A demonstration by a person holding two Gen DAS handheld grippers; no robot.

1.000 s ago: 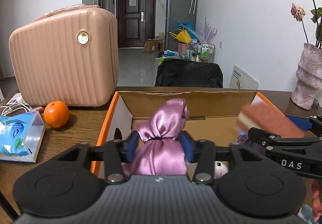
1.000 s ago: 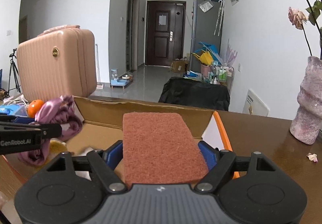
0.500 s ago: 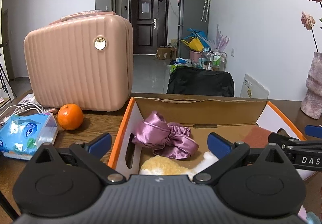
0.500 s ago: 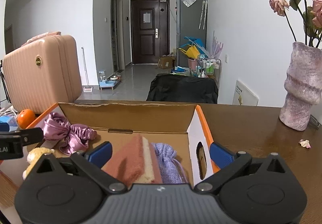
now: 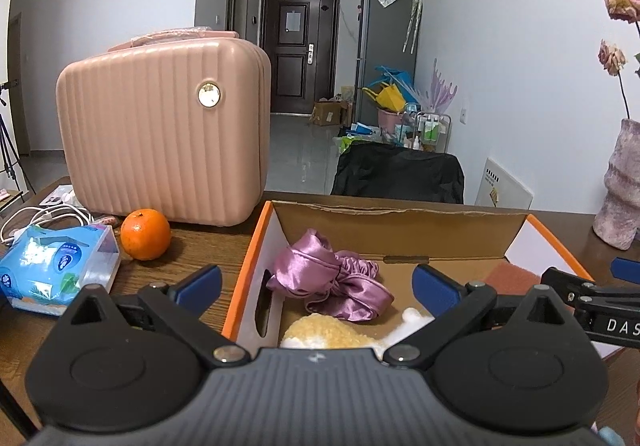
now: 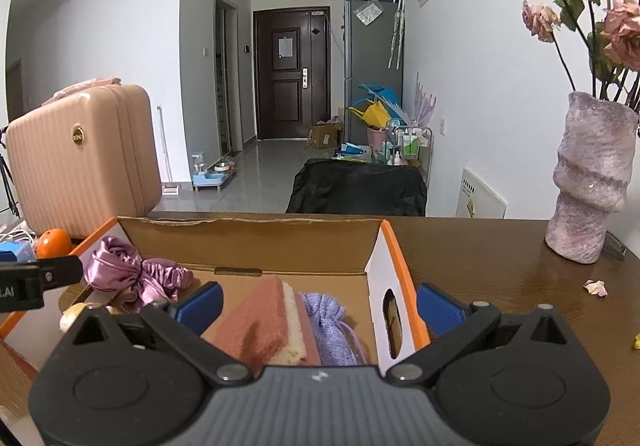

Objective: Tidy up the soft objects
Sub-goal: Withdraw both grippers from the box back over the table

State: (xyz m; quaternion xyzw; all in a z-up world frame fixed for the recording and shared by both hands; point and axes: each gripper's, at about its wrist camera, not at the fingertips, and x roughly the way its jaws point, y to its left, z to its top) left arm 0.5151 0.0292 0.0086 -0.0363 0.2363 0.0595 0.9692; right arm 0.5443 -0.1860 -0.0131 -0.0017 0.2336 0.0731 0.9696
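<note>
Cardboard box (image 5: pixel 400 234) on wooden table (image 6: pixel 500 286), serving as landmark. Left gripper (image 5: pixel 316 282) at box's left wall, jaws spread wide, nothing between; purple satin scrunchie (image 5: pixel 328 280) lying just ahead inside, long axis crosswise, with a yellow plush toy (image 5: pixel 320 332) nearer the camera. Right gripper (image 6: pixel 318 304) at box's right wall, jaws likewise wide and empty; pink scouring sponge (image 6: pixel 260 322) tilted on edge beside a lilac drawstring pouch (image 6: pixel 328 320). Orange (image 5: pixel 145 234) outside, left of box. Judged: items deposited, both grippers free to withdraw.
</note>
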